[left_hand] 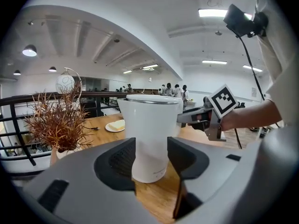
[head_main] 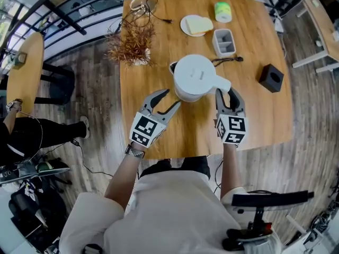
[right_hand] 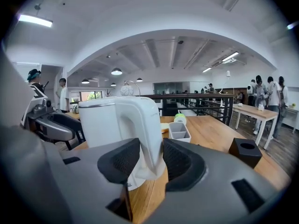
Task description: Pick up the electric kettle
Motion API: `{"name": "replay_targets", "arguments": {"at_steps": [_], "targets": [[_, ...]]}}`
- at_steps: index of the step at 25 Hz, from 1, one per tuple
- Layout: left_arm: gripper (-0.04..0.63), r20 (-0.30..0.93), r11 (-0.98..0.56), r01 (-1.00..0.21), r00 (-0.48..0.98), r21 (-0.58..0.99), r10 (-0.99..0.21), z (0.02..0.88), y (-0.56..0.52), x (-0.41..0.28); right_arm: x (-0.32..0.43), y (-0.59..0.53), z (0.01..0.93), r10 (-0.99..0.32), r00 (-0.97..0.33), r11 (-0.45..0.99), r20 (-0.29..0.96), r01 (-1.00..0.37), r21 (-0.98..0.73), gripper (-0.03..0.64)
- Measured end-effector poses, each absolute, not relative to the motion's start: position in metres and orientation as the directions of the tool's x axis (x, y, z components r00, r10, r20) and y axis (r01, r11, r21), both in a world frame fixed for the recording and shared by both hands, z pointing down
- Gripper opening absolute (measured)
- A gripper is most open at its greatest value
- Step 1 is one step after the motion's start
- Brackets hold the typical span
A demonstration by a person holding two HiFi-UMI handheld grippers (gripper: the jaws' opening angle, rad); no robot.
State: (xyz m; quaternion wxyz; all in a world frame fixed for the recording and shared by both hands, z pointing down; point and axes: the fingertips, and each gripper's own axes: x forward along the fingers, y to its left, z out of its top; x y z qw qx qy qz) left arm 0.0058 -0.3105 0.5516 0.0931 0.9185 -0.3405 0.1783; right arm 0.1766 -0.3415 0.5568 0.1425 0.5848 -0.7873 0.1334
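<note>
A white electric kettle (head_main: 195, 77) stands on the wooden table (head_main: 265, 46), its handle (head_main: 223, 85) pointing toward me. My right gripper (head_main: 227, 94) has its jaws on either side of that handle (right_hand: 147, 125). The handle lies close against the right pad (right_hand: 177, 160), and a little gap shows at the left pad, so it is open. My left gripper (head_main: 170, 98) is open at the kettle's near left side. The kettle body (left_hand: 152, 134) rises just beyond its pads, untouched.
A dried red plant in a pot (head_main: 132, 44) stands left of the kettle. Behind it are a plate with bread (head_main: 196, 25), a grey divided tray (head_main: 224, 41), a green roll (head_main: 223, 11) and cables. A black box (head_main: 271, 78) sits at the right.
</note>
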Motion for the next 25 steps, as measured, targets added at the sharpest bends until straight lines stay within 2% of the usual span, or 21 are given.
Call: {"name": "replay_targets", "arguments": {"at_steps": [4, 11, 16, 21, 25], "targets": [[0.225, 0.38, -0.758, -0.646, 0.725, 0.087, -0.574, 0.55, -0.315, 0.009, 0.181, -0.353, 0.557, -0.881, -0.287, 0.295, 0.375, -0.955, -0.035, 0.144], [0.323, 0.372, -0.805, -0.581, 0.779, 0.122, -0.506, 0.551, -0.321, 0.019, 0.182, -0.372, 0.557, -0.875, -0.313, 0.326, 0.369, -0.945, -0.03, 0.144], [0.355, 0.376, -0.831, -0.543, 0.799, 0.116, -0.47, 0.56, -0.332, 0.022, 0.182, -0.382, 0.558, -0.867, -0.348, 0.362, 0.356, -0.932, -0.03, 0.144], [0.395, 0.325, -0.86, -0.482, 0.851, 0.167, -0.414, 0.551, -0.338, 0.029, 0.182, -0.387, 0.557, -0.864, -0.365, 0.379, 0.346, -0.925, -0.03, 0.144], [0.404, 0.345, -0.865, -0.479, 0.845, 0.15, -0.409, 0.556, -0.343, 0.033, 0.182, -0.388, 0.558, -0.864, -0.368, 0.38, 0.343, -0.924, -0.034, 0.144]]}}
